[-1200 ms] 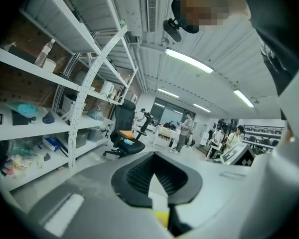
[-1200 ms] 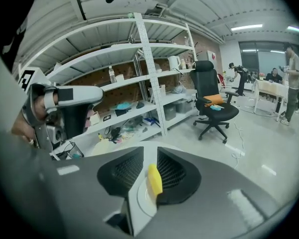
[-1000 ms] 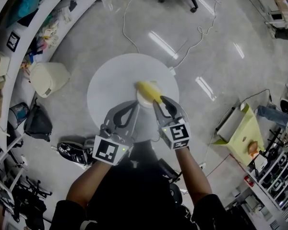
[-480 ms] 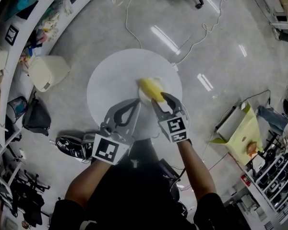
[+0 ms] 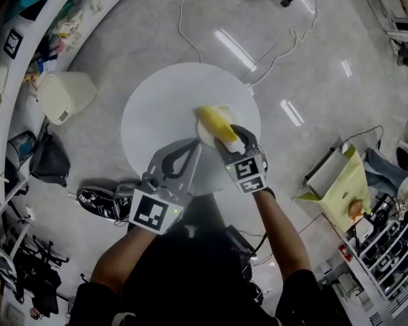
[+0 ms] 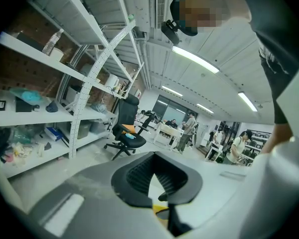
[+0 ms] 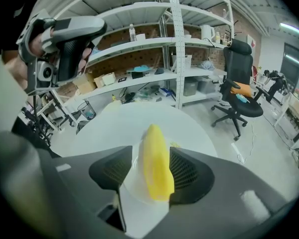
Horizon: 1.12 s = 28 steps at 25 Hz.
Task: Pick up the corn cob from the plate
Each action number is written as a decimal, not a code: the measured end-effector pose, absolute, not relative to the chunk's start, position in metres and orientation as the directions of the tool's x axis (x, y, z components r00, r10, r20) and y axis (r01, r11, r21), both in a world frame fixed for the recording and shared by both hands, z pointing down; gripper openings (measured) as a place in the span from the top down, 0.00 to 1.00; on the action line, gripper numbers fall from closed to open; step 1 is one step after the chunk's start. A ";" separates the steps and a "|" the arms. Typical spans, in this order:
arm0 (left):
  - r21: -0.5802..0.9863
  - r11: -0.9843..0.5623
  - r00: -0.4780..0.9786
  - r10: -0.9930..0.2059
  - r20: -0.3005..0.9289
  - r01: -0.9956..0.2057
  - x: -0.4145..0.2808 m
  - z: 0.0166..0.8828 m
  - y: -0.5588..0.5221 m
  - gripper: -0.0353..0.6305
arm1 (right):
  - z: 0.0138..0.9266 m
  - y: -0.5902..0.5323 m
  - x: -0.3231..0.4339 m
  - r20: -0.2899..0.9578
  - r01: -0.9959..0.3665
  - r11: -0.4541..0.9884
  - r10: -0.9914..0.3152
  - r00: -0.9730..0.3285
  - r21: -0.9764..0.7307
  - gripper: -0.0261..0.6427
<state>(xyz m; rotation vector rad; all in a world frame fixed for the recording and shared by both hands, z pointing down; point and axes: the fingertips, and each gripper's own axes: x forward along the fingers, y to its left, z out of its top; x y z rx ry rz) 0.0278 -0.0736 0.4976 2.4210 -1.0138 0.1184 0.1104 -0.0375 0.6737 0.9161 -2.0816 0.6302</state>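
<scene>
**A:** Where's the corn (image 5: 213, 121)?

**B:** On the plate (image 5: 202, 136), which sits on the round white tabletop (image 5: 156, 107), a little toward the right edge from the middle. The cob lies lengthwise across the plate, its far end pointing toward the tabletop's far edge.

**A:** And the right gripper (image 5: 226, 136)?

**B:** It points steeply down over the plate's near side, and the near half of the cob lies between its fingers (image 7: 189, 171). They're opening. In the right gripper view, bare plate shows between the left finger and the cob. The right finger stands just beside the cob's near end; I can't tell whether it touches there. It's a released grip, not a clench.

**A:** So the cob isn't being carried?

**B:** No, it rests on the plate, and the fingers stand on either side of it.

**A:** What about the left gripper (image 5: 194, 143)?

**B:** It hangs above the tabletop's near edge, just left of the plate, and points almost level. Its fingers are clenched, tips meeting, with nothing between them. In the left gripper view a bit of the yellow cob shows below the tips, apart from them.
</scene>
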 end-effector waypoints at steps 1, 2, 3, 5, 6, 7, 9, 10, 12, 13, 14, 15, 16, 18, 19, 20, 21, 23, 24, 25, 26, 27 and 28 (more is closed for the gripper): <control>0.422 -0.592 0.718 -0.643 0.267 -0.687 0.028 0.498 -0.073 0.95 | 0.677 -0.037 0.110 0.803 -0.769 0.627 -0.390 -0.450 -0.126 0.60; 0.423 -0.592 0.719 -0.642 0.267 -0.686 0.028 0.499 -0.073 0.95 | 0.680 -0.037 0.110 0.808 -0.764 0.634 -0.383 -0.448 -0.124 0.60; 0.424 -0.592 0.719 -0.641 0.268 -0.686 0.028 0.500 -0.073 0.95 | 0.682 -0.036 0.110 0.812 -0.759 0.640 -0.376 -0.447 -0.121 0.59; 0.426 -0.591 0.720 -0.638 0.273 -0.685 0.029 0.501 -0.072 0.95 | 0.686 -0.037 0.110 0.819 -0.747 0.655 -0.364 -0.443 -0.113 0.58; 0.427 -0.590 0.720 -0.637 0.276 -0.685 0.028 0.502 -0.072 0.95 | 0.688 -0.037 0.110 0.822 -0.741 0.663 -0.359 -0.442 -0.109 0.58; 0.427 -0.590 0.720 -0.636 0.278 -0.685 0.028 0.502 -0.071 0.95 | 0.691 -0.037 0.110 0.825 -0.734 0.671 -0.352 -0.442 -0.107 0.58; 0.427 -0.589 0.719 -0.636 0.279 -0.686 0.027 0.504 -0.071 0.95 | 0.699 -0.035 0.110 0.833 -0.718 0.689 -0.334 -0.441 -0.103 0.58; 0.428 -0.587 0.718 -0.637 0.280 -0.688 0.026 0.505 -0.071 0.95 | 0.704 -0.034 0.110 0.838 -0.709 0.697 -0.324 -0.440 -0.103 0.58; 0.431 -0.580 0.714 -0.638 0.287 -0.691 0.025 0.507 -0.071 0.95 | 0.710 -0.034 0.112 0.848 -0.699 0.709 -0.308 -0.431 -0.097 0.58; 0.433 -0.577 0.713 -0.638 0.290 -0.693 0.025 0.508 -0.071 0.95 | 0.712 -0.035 0.114 0.853 -0.695 0.712 -0.303 -0.426 -0.094 0.57; 0.435 -0.575 0.712 -0.639 0.291 -0.693 0.024 0.509 -0.071 0.95 | 0.714 -0.036 0.115 0.854 -0.693 0.715 -0.301 -0.424 -0.092 0.57; 0.434 -0.575 0.712 -0.640 0.290 -0.694 0.024 0.510 -0.072 0.95 | 0.715 -0.037 0.115 0.855 -0.690 0.718 -0.300 -0.424 -0.091 0.57; 0.433 -0.576 0.712 -0.640 0.290 -0.694 0.023 0.511 -0.072 0.95 | 0.717 -0.038 0.114 0.855 -0.688 0.720 -0.297 -0.425 -0.092 0.56; 0.428 -0.578 0.712 -0.639 0.292 -0.694 0.022 0.513 -0.072 0.95 | 0.719 -0.040 0.113 0.858 -0.681 0.726 -0.287 -0.427 -0.096 0.56; 0.428 -0.578 0.712 -0.638 0.294 -0.695 0.022 0.514 -0.072 0.95 | 0.721 -0.040 0.112 0.859 -0.676 0.730 -0.281 -0.428 -0.098 0.56; 0.429 -0.576 0.711 -0.638 0.296 -0.696 0.022 0.515 -0.072 0.95 | 0.722 -0.040 0.111 0.860 -0.671 0.735 -0.275 -0.430 -0.101 0.56; 0.431 -0.573 0.709 -0.640 0.296 -0.697 0.022 0.516 -0.073 0.95 | 0.725 -0.040 0.111 0.862 -0.666 0.739 -0.268 -0.431 -0.103 0.56; 0.431 -0.570 0.707 -0.643 0.296 -0.699 0.022 0.517 -0.073 0.95 | 0.730 -0.039 0.112 0.866 -0.661 0.742 -0.253 -0.430 -0.111 0.56; 0.428 -0.571 0.706 -0.643 0.297 -0.700 0.022 0.518 -0.072 0.95 | 0.733 -0.038 0.113 0.868 -0.658 0.744 -0.248 -0.431 -0.114 0.55; 0.426 -0.571 0.705 -0.643 0.299 -0.701 0.022 0.519 -0.072 0.95 | 0.735 -0.038 0.113 0.868 -0.655 0.746 -0.244 -0.432 -0.116 0.54; 0.426 -0.570 0.704 -0.643 0.301 -0.702 0.022 0.520 -0.071 0.95 | 0.737 -0.037 0.112 0.869 -0.652 0.749 -0.241 -0.433 -0.117 0.54; 0.427 -0.568 0.704 -0.643 0.303 -0.703 0.022 0.521 -0.071 0.95 | 0.737 -0.037 0.112 0.869 -0.646 0.754 -0.237 -0.433 -0.117 0.54; 0.429 -0.566 0.703 -0.643 0.305 -0.704 0.022 0.522 -0.070 0.95 | 0.738 -0.037 0.111 0.870 -0.642 0.758 -0.234 -0.434 -0.117 0.54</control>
